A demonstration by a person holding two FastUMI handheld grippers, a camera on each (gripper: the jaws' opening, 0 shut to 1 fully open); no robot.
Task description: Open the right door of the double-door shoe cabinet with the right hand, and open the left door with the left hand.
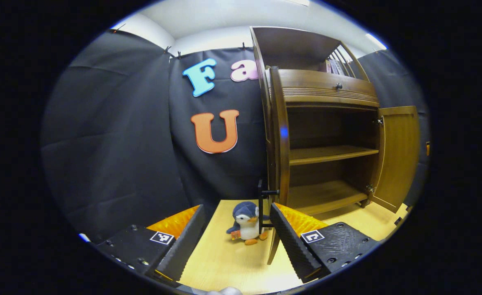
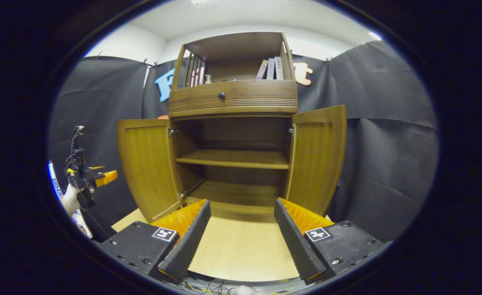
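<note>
While its fingers stand apart and grip nothing, the right gripper (image 2: pixel 241 237) faces the shoe cabinet (image 2: pixel 235 123) head-on, with the right door (image 2: pixel 317 157) and the left door (image 2: pixel 148 164) both swung wide off the cabinet's front. The left gripper (image 1: pixel 235 241), jaws likewise spread and empty, sits off the cabinet's left side, beside a toy penguin (image 1: pixel 245 223) on the floor near the left door's edge (image 1: pixel 280 135).
</note>
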